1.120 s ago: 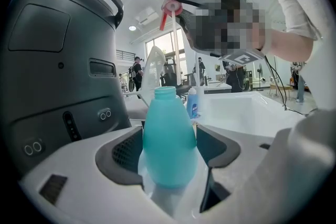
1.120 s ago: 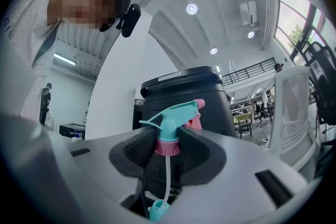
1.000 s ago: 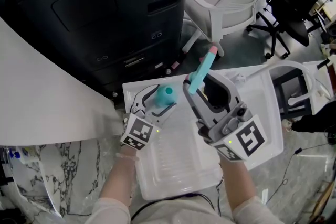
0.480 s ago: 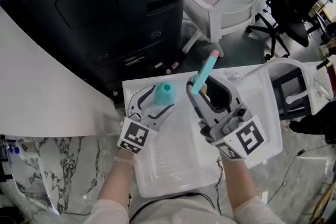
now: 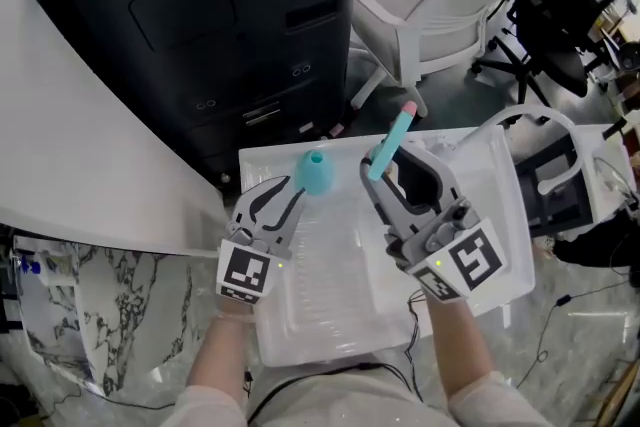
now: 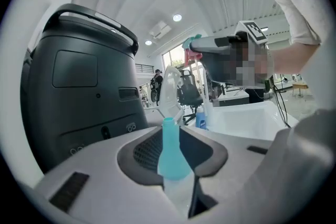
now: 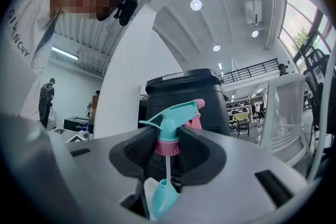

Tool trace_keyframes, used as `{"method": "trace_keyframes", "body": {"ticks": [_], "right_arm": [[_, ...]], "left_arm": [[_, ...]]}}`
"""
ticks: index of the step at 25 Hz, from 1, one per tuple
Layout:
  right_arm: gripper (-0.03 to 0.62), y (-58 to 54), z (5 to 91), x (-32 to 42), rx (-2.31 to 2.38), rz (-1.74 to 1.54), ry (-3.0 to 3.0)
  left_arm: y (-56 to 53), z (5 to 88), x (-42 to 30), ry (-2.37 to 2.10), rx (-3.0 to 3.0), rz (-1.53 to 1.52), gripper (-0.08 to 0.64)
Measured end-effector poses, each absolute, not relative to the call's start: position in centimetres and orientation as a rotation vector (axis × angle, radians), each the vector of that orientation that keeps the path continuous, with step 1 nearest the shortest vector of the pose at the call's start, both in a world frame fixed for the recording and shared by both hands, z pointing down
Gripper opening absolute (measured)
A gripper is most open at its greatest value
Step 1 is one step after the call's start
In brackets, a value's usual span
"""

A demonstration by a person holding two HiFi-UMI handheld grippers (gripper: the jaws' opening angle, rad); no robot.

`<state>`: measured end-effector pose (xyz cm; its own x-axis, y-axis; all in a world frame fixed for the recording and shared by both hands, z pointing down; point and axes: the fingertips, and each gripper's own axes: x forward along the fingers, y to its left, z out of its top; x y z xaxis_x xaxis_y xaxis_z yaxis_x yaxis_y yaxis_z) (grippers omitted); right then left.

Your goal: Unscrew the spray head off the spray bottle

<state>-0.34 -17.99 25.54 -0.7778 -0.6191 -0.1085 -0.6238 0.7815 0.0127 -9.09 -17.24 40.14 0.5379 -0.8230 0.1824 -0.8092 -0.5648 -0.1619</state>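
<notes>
The spray bottle has a teal neck and a clear body, and its mouth is bare. It stands upright between the jaws of my left gripper, which are closing with their pads against its shoulder. My right gripper is shut on the pink collar of the teal spray head, held apart from the bottle and to its right. In the right gripper view the spray head sits between the pads and its thin dip tube hangs down over the bottle's neck.
Both grippers work over a white tray. A big black cabinet stands behind it and a white counter lies to the left. A white chair and black office chairs stand at the back right.
The left gripper's jaws stood wide around the bottle and have narrowed onto it, and that gripper has slid a little towards me. The right gripper still holds the spray head in much the same place.
</notes>
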Motion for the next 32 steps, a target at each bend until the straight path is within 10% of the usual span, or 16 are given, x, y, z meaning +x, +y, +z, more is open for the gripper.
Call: {"method": "trace_keyframes", "body": {"ticks": [6, 32], "right_arm": [[0.141, -16.2, 25.1, 0.6, -0.987, 0.085, 2.889], [0.141, -8.7, 25.9, 2.6, -0.787, 0.057, 2.975]], "left_arm": [[-15.5, 37.5, -10.6, 1.602, -2.641, -0.261, 0.006], [-6.2, 31.6, -12.3, 1.954, -2.436, -0.097, 0.006]]}}
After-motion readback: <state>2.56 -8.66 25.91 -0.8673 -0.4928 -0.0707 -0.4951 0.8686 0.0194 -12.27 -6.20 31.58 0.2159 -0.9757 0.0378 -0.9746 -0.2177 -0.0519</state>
